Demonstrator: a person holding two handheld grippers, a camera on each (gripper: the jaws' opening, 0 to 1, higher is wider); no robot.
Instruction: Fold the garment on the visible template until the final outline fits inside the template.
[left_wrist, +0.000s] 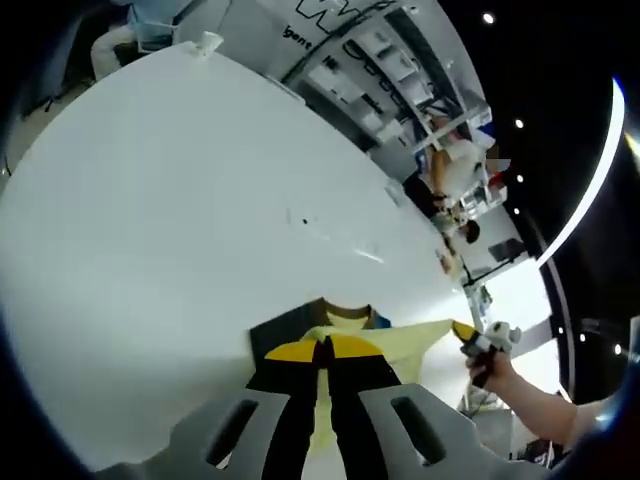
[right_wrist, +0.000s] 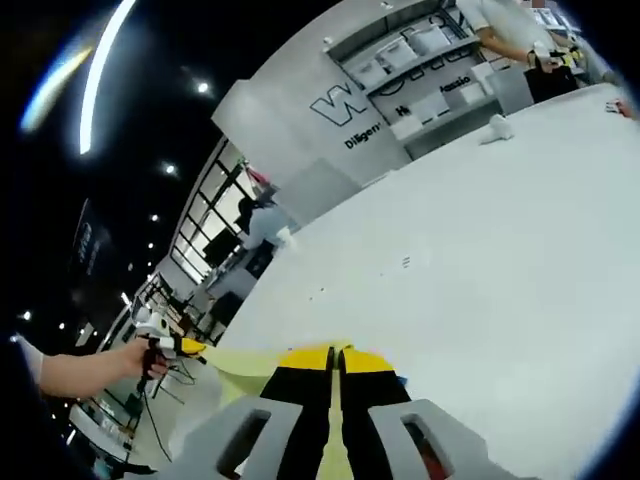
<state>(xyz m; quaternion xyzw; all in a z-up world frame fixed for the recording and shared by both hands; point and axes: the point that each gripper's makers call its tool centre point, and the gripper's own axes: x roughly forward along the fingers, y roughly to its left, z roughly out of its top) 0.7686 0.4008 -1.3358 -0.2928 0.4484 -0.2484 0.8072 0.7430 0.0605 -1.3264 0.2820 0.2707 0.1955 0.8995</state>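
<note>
A pale yellow garment (left_wrist: 400, 340) lies bunched at the near edge of the white table (left_wrist: 180, 200), with its collar (left_wrist: 347, 313) and a blue tag (left_wrist: 379, 321) facing the table's middle. A dark patch (left_wrist: 283, 330) borders its left side. My left gripper (left_wrist: 325, 348) is shut on the garment's fabric. Held by a hand, the right gripper (left_wrist: 466, 334) pinches a stretched corner. In the right gripper view my right gripper (right_wrist: 335, 357) is shut on the garment (right_wrist: 240, 362), which spans left to the other gripper (right_wrist: 165, 345).
Faint marks (left_wrist: 305, 220) and a thin line (left_wrist: 368, 255) sit mid-table; the marks (right_wrist: 405, 262) also show in the right gripper view. A small white object (left_wrist: 205, 42) stands at the table's far edge. Shelves (left_wrist: 385, 60) and people stand beyond.
</note>
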